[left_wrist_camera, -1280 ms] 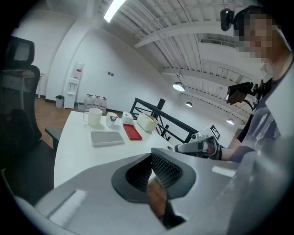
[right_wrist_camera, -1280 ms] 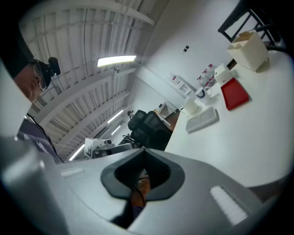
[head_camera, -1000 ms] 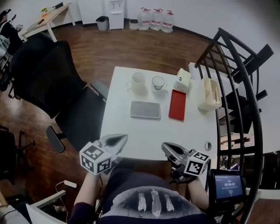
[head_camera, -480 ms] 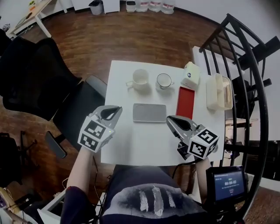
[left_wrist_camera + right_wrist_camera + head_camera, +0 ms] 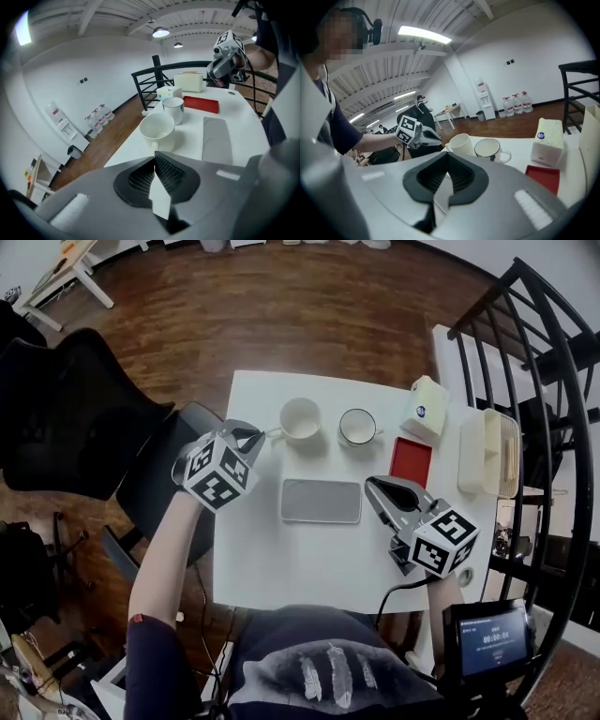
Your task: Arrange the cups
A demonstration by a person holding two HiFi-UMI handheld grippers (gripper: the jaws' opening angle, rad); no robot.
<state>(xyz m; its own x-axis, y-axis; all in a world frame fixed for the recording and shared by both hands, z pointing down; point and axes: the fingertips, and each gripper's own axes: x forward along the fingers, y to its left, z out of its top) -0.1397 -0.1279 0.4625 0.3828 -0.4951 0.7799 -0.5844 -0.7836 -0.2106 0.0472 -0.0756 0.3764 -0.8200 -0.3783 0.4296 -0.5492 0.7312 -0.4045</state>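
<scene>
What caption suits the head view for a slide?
Left gripper, shut, beside the white cup; right gripper, shut, near the red tray.

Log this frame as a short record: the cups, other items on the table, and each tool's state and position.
cups: cream cup, dark-rimmed mug, upright, side by side
other items: grey pad, red tray
left tool: shut, empty, beside cream cup's handle
right tool: shut, empty, near red tray
</scene>
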